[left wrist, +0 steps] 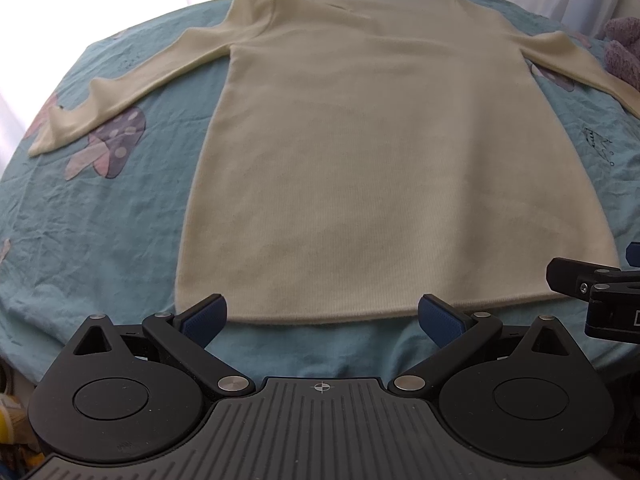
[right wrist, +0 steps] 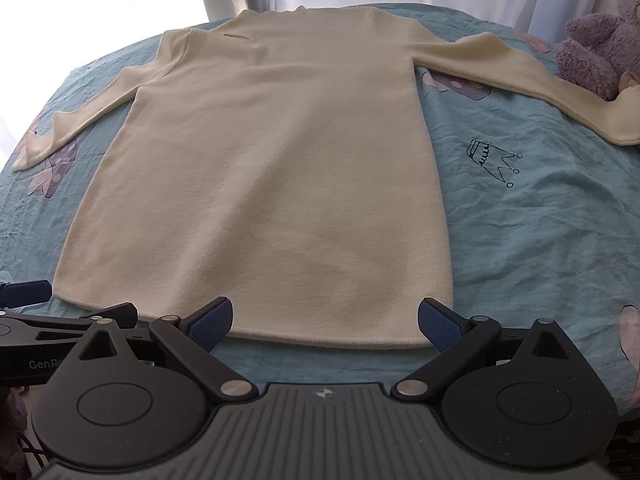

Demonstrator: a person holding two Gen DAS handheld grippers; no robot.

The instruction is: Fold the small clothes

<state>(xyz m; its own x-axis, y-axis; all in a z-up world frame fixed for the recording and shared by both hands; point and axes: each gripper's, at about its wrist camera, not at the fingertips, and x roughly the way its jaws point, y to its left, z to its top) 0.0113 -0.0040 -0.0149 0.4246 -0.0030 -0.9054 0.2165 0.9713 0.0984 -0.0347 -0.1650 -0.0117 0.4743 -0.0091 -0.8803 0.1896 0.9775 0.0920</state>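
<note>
A cream long-sleeved knit top (left wrist: 360,152) lies flat on the blue bedsheet (left wrist: 100,208), hem toward me, both sleeves spread out to the sides. It also shows in the right wrist view (right wrist: 272,168). My left gripper (left wrist: 322,316) is open and empty, its fingers just short of the hem's left part. My right gripper (right wrist: 324,320) is open and empty at the hem's right part. The right gripper's body shows at the right edge of the left wrist view (left wrist: 592,292); the left gripper's body shows at the left edge of the right wrist view (right wrist: 48,320).
The sheet (right wrist: 540,220) carries mushroom and crown prints and is wrinkled. A purple plush toy (right wrist: 600,48) sits at the far right by the right sleeve's cuff (right wrist: 624,124). Bright curtains hang behind the bed.
</note>
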